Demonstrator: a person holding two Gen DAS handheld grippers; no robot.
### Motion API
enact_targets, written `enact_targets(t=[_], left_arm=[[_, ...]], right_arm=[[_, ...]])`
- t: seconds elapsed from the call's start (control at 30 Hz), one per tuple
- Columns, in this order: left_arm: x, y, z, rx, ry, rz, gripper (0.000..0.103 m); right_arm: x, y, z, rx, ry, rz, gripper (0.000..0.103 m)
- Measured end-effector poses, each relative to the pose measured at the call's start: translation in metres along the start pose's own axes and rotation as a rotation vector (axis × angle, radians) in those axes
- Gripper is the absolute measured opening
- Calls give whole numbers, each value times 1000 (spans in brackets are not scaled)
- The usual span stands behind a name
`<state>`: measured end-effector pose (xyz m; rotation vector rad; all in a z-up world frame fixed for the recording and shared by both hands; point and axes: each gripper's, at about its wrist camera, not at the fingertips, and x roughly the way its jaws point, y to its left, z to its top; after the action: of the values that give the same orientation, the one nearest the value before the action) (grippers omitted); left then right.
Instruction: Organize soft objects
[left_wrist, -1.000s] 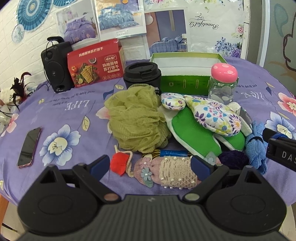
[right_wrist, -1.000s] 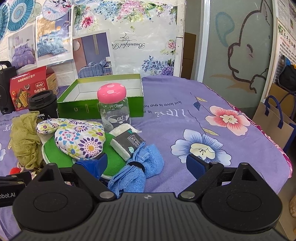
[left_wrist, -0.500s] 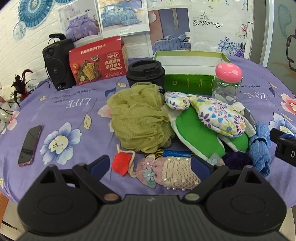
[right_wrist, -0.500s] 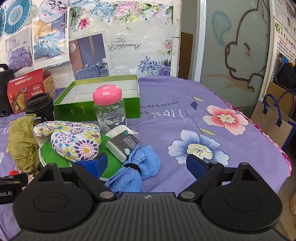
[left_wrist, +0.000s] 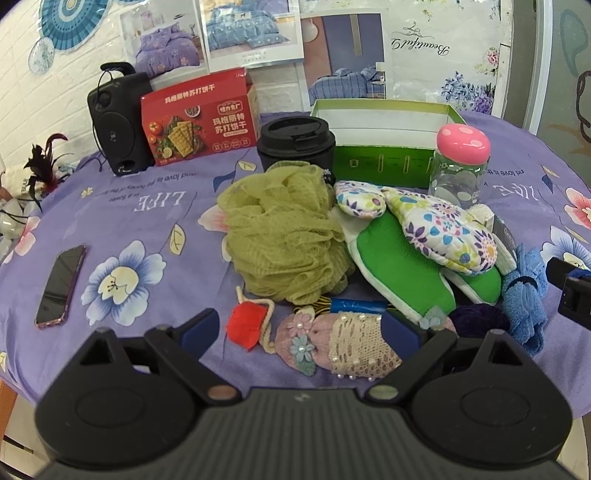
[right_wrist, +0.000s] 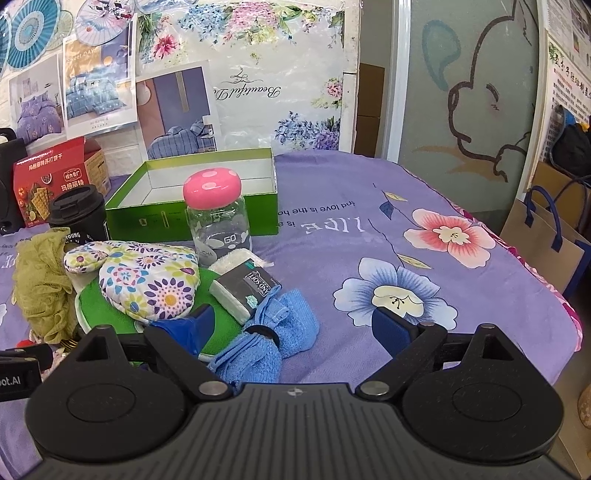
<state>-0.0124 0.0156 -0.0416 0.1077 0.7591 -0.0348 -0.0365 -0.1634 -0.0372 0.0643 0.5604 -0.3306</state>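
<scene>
"LIFE" on tablecloth (left_wrist: 159, 199)

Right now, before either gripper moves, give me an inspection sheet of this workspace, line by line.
Surface: table under a purple floral cloth.
Job's things: green mesh pouf, floral mitt lying on a green mitt, blue towel, lace-trimmed pink mitten, red pouch, dark purple yarn; open green box behind them, nothing seen inside.
Clutter: pink-capped jar, black cup, red cracker box, phone, banded sponge pack.
Grippers: left gripper open above the mitten; right gripper open over the towel.
Cables: cord on the black speaker.
Surroundings: posters on the wall, paper bag beside the table.
</scene>
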Motion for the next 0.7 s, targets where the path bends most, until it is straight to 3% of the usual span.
enact_targets(t=[0.7], left_arm=[[-10, -3, 1, 9, -26, -12, 93]], right_arm=[[-11, -4, 4, 14, -33, -2, 79]])
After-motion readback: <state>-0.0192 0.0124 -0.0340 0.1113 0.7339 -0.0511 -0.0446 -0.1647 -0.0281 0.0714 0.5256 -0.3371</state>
